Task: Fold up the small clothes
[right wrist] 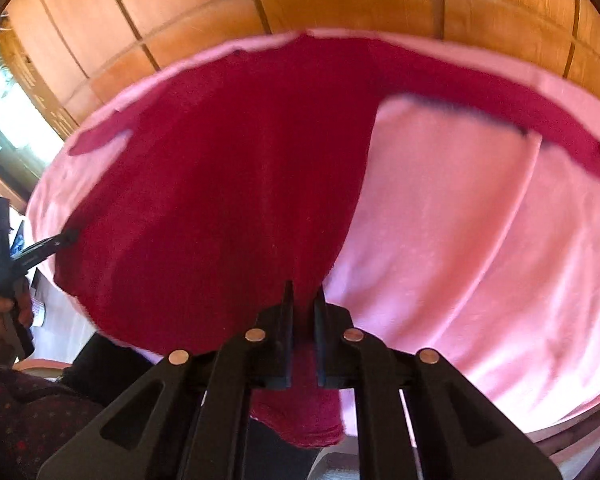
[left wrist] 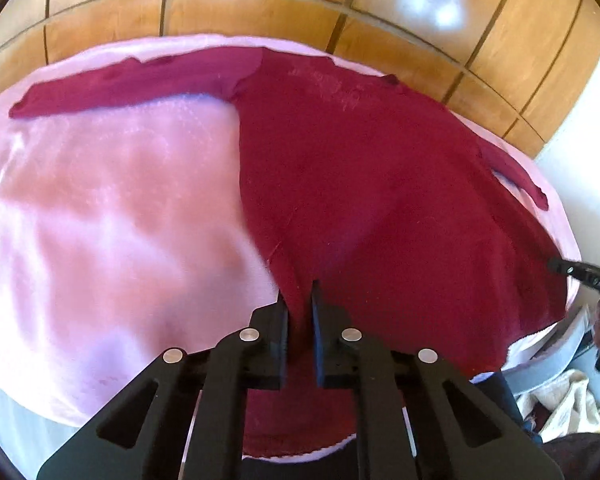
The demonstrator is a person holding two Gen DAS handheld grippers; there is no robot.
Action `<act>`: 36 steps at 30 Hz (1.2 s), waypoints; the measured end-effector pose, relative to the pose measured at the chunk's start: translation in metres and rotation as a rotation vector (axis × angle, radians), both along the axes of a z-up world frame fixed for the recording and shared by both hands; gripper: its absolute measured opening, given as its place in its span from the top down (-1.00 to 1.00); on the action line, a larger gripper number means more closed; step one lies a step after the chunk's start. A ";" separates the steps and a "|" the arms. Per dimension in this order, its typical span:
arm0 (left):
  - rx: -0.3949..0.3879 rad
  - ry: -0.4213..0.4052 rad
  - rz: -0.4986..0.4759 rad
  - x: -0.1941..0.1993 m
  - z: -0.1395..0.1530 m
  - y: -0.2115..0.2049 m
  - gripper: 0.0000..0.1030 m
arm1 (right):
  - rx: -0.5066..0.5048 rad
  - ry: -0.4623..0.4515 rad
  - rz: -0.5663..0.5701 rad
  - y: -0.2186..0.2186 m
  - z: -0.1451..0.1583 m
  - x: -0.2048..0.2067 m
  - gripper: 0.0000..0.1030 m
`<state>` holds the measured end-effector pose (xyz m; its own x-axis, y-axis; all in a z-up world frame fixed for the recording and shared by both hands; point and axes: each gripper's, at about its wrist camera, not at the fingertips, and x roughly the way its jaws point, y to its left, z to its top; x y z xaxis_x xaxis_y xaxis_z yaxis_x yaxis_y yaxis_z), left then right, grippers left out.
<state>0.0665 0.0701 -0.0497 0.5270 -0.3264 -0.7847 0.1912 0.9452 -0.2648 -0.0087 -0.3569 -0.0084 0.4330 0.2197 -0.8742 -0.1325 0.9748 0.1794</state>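
Both grippers, left [left wrist: 300, 300] and right [right wrist: 304, 300], have fingers clamped on the maroon garment's [left wrist: 360, 168] hem.

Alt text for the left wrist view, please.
The left gripper has its jaws shut on the near hem of a maroon long-sleeved top spread on a pink blanket. The right gripper pinches the hem's right corner; wood panelling stands behind.
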 end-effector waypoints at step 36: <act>0.103 -0.010 -0.116 0.067 -0.008 -0.104 -0.48 | 0.503 -0.219 -1.116 -0.321 -0.059 0.101 0.17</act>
<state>0.1337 -0.0343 -0.0573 0.4983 -0.3033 -0.8122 0.3028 0.9387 -0.1647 0.0923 -0.6775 -0.0677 0.7247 -0.0723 -0.6853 0.6497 0.4032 0.6444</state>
